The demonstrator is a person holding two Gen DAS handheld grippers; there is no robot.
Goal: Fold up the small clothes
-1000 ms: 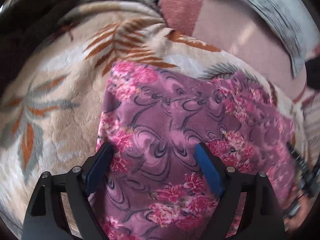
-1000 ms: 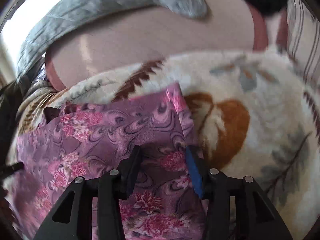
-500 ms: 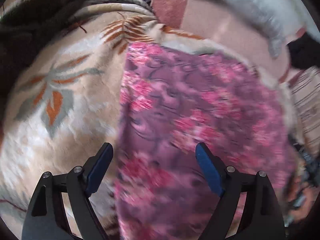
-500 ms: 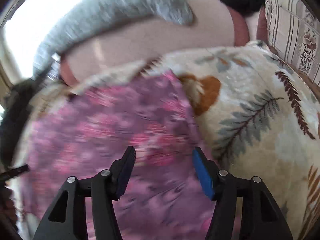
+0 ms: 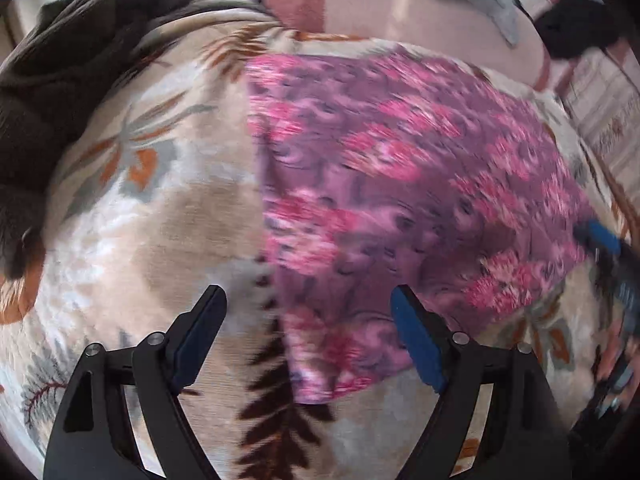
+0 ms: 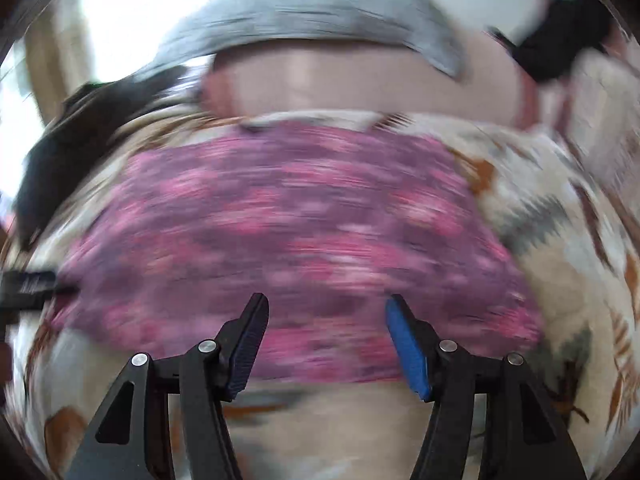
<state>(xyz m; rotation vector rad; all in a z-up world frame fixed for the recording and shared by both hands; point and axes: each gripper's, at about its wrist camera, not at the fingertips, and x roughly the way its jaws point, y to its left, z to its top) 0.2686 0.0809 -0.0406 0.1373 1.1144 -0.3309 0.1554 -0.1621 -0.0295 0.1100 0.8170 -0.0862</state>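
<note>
We see soft daylight in both views, brightest at the top of the right wrist view, where a blown-out white window area (image 6: 132,32) washes out all detail. Motion blur smears the purple and pink floral cloth (image 6: 296,240) into horizontal streaks there; in the left wrist view the same cloth (image 5: 400,184) is only mildly blurred. Fisheye curvature bends the cream leaf-patterned plush blanket (image 5: 152,208) and darkens every corner. Shadows are faint.
</note>
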